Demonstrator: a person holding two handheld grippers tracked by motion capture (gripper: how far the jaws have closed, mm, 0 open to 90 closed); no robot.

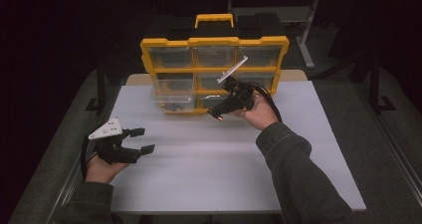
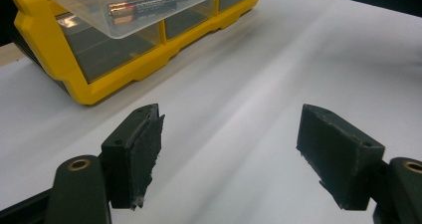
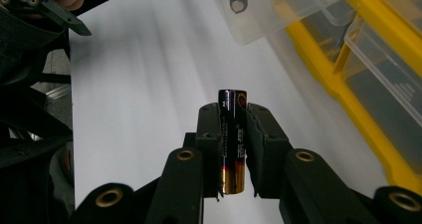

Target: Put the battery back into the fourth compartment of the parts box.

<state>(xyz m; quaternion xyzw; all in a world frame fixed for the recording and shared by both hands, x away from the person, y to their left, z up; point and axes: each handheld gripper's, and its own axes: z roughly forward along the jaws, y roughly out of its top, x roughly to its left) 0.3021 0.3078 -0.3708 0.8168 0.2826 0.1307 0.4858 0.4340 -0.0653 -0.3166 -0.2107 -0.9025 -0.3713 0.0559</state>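
The right tongs (image 3: 233, 149) grip one battery (image 3: 232, 139) just in front of the yellow organizer (image 1: 214, 74), whose pulled-out drawer (image 1: 171, 97) holds more, while the left tongs (image 2: 229, 154) wait open.

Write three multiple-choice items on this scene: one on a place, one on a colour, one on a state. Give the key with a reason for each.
1. Where does the pulled-out clear drawer sit in the organiser?
A. on its left side as the high view shows it
B. in the top right corner
C. flat on the table, far from it

2. What colour is the organiser's frame?
A. red
B. yellow
C. green

3. How does the right gripper stand?
A. wide open over bare table
B. shut on a battery
C. shut on a drawer handle

Key:
1 A, the high view shows the drawer sticking out at the left side of the frame.
2 B, the frame and the carry handle are yellow.
3 B, the right gripper view shows the battery clamped between the jaws, while the left gripper is open and holds nothing.
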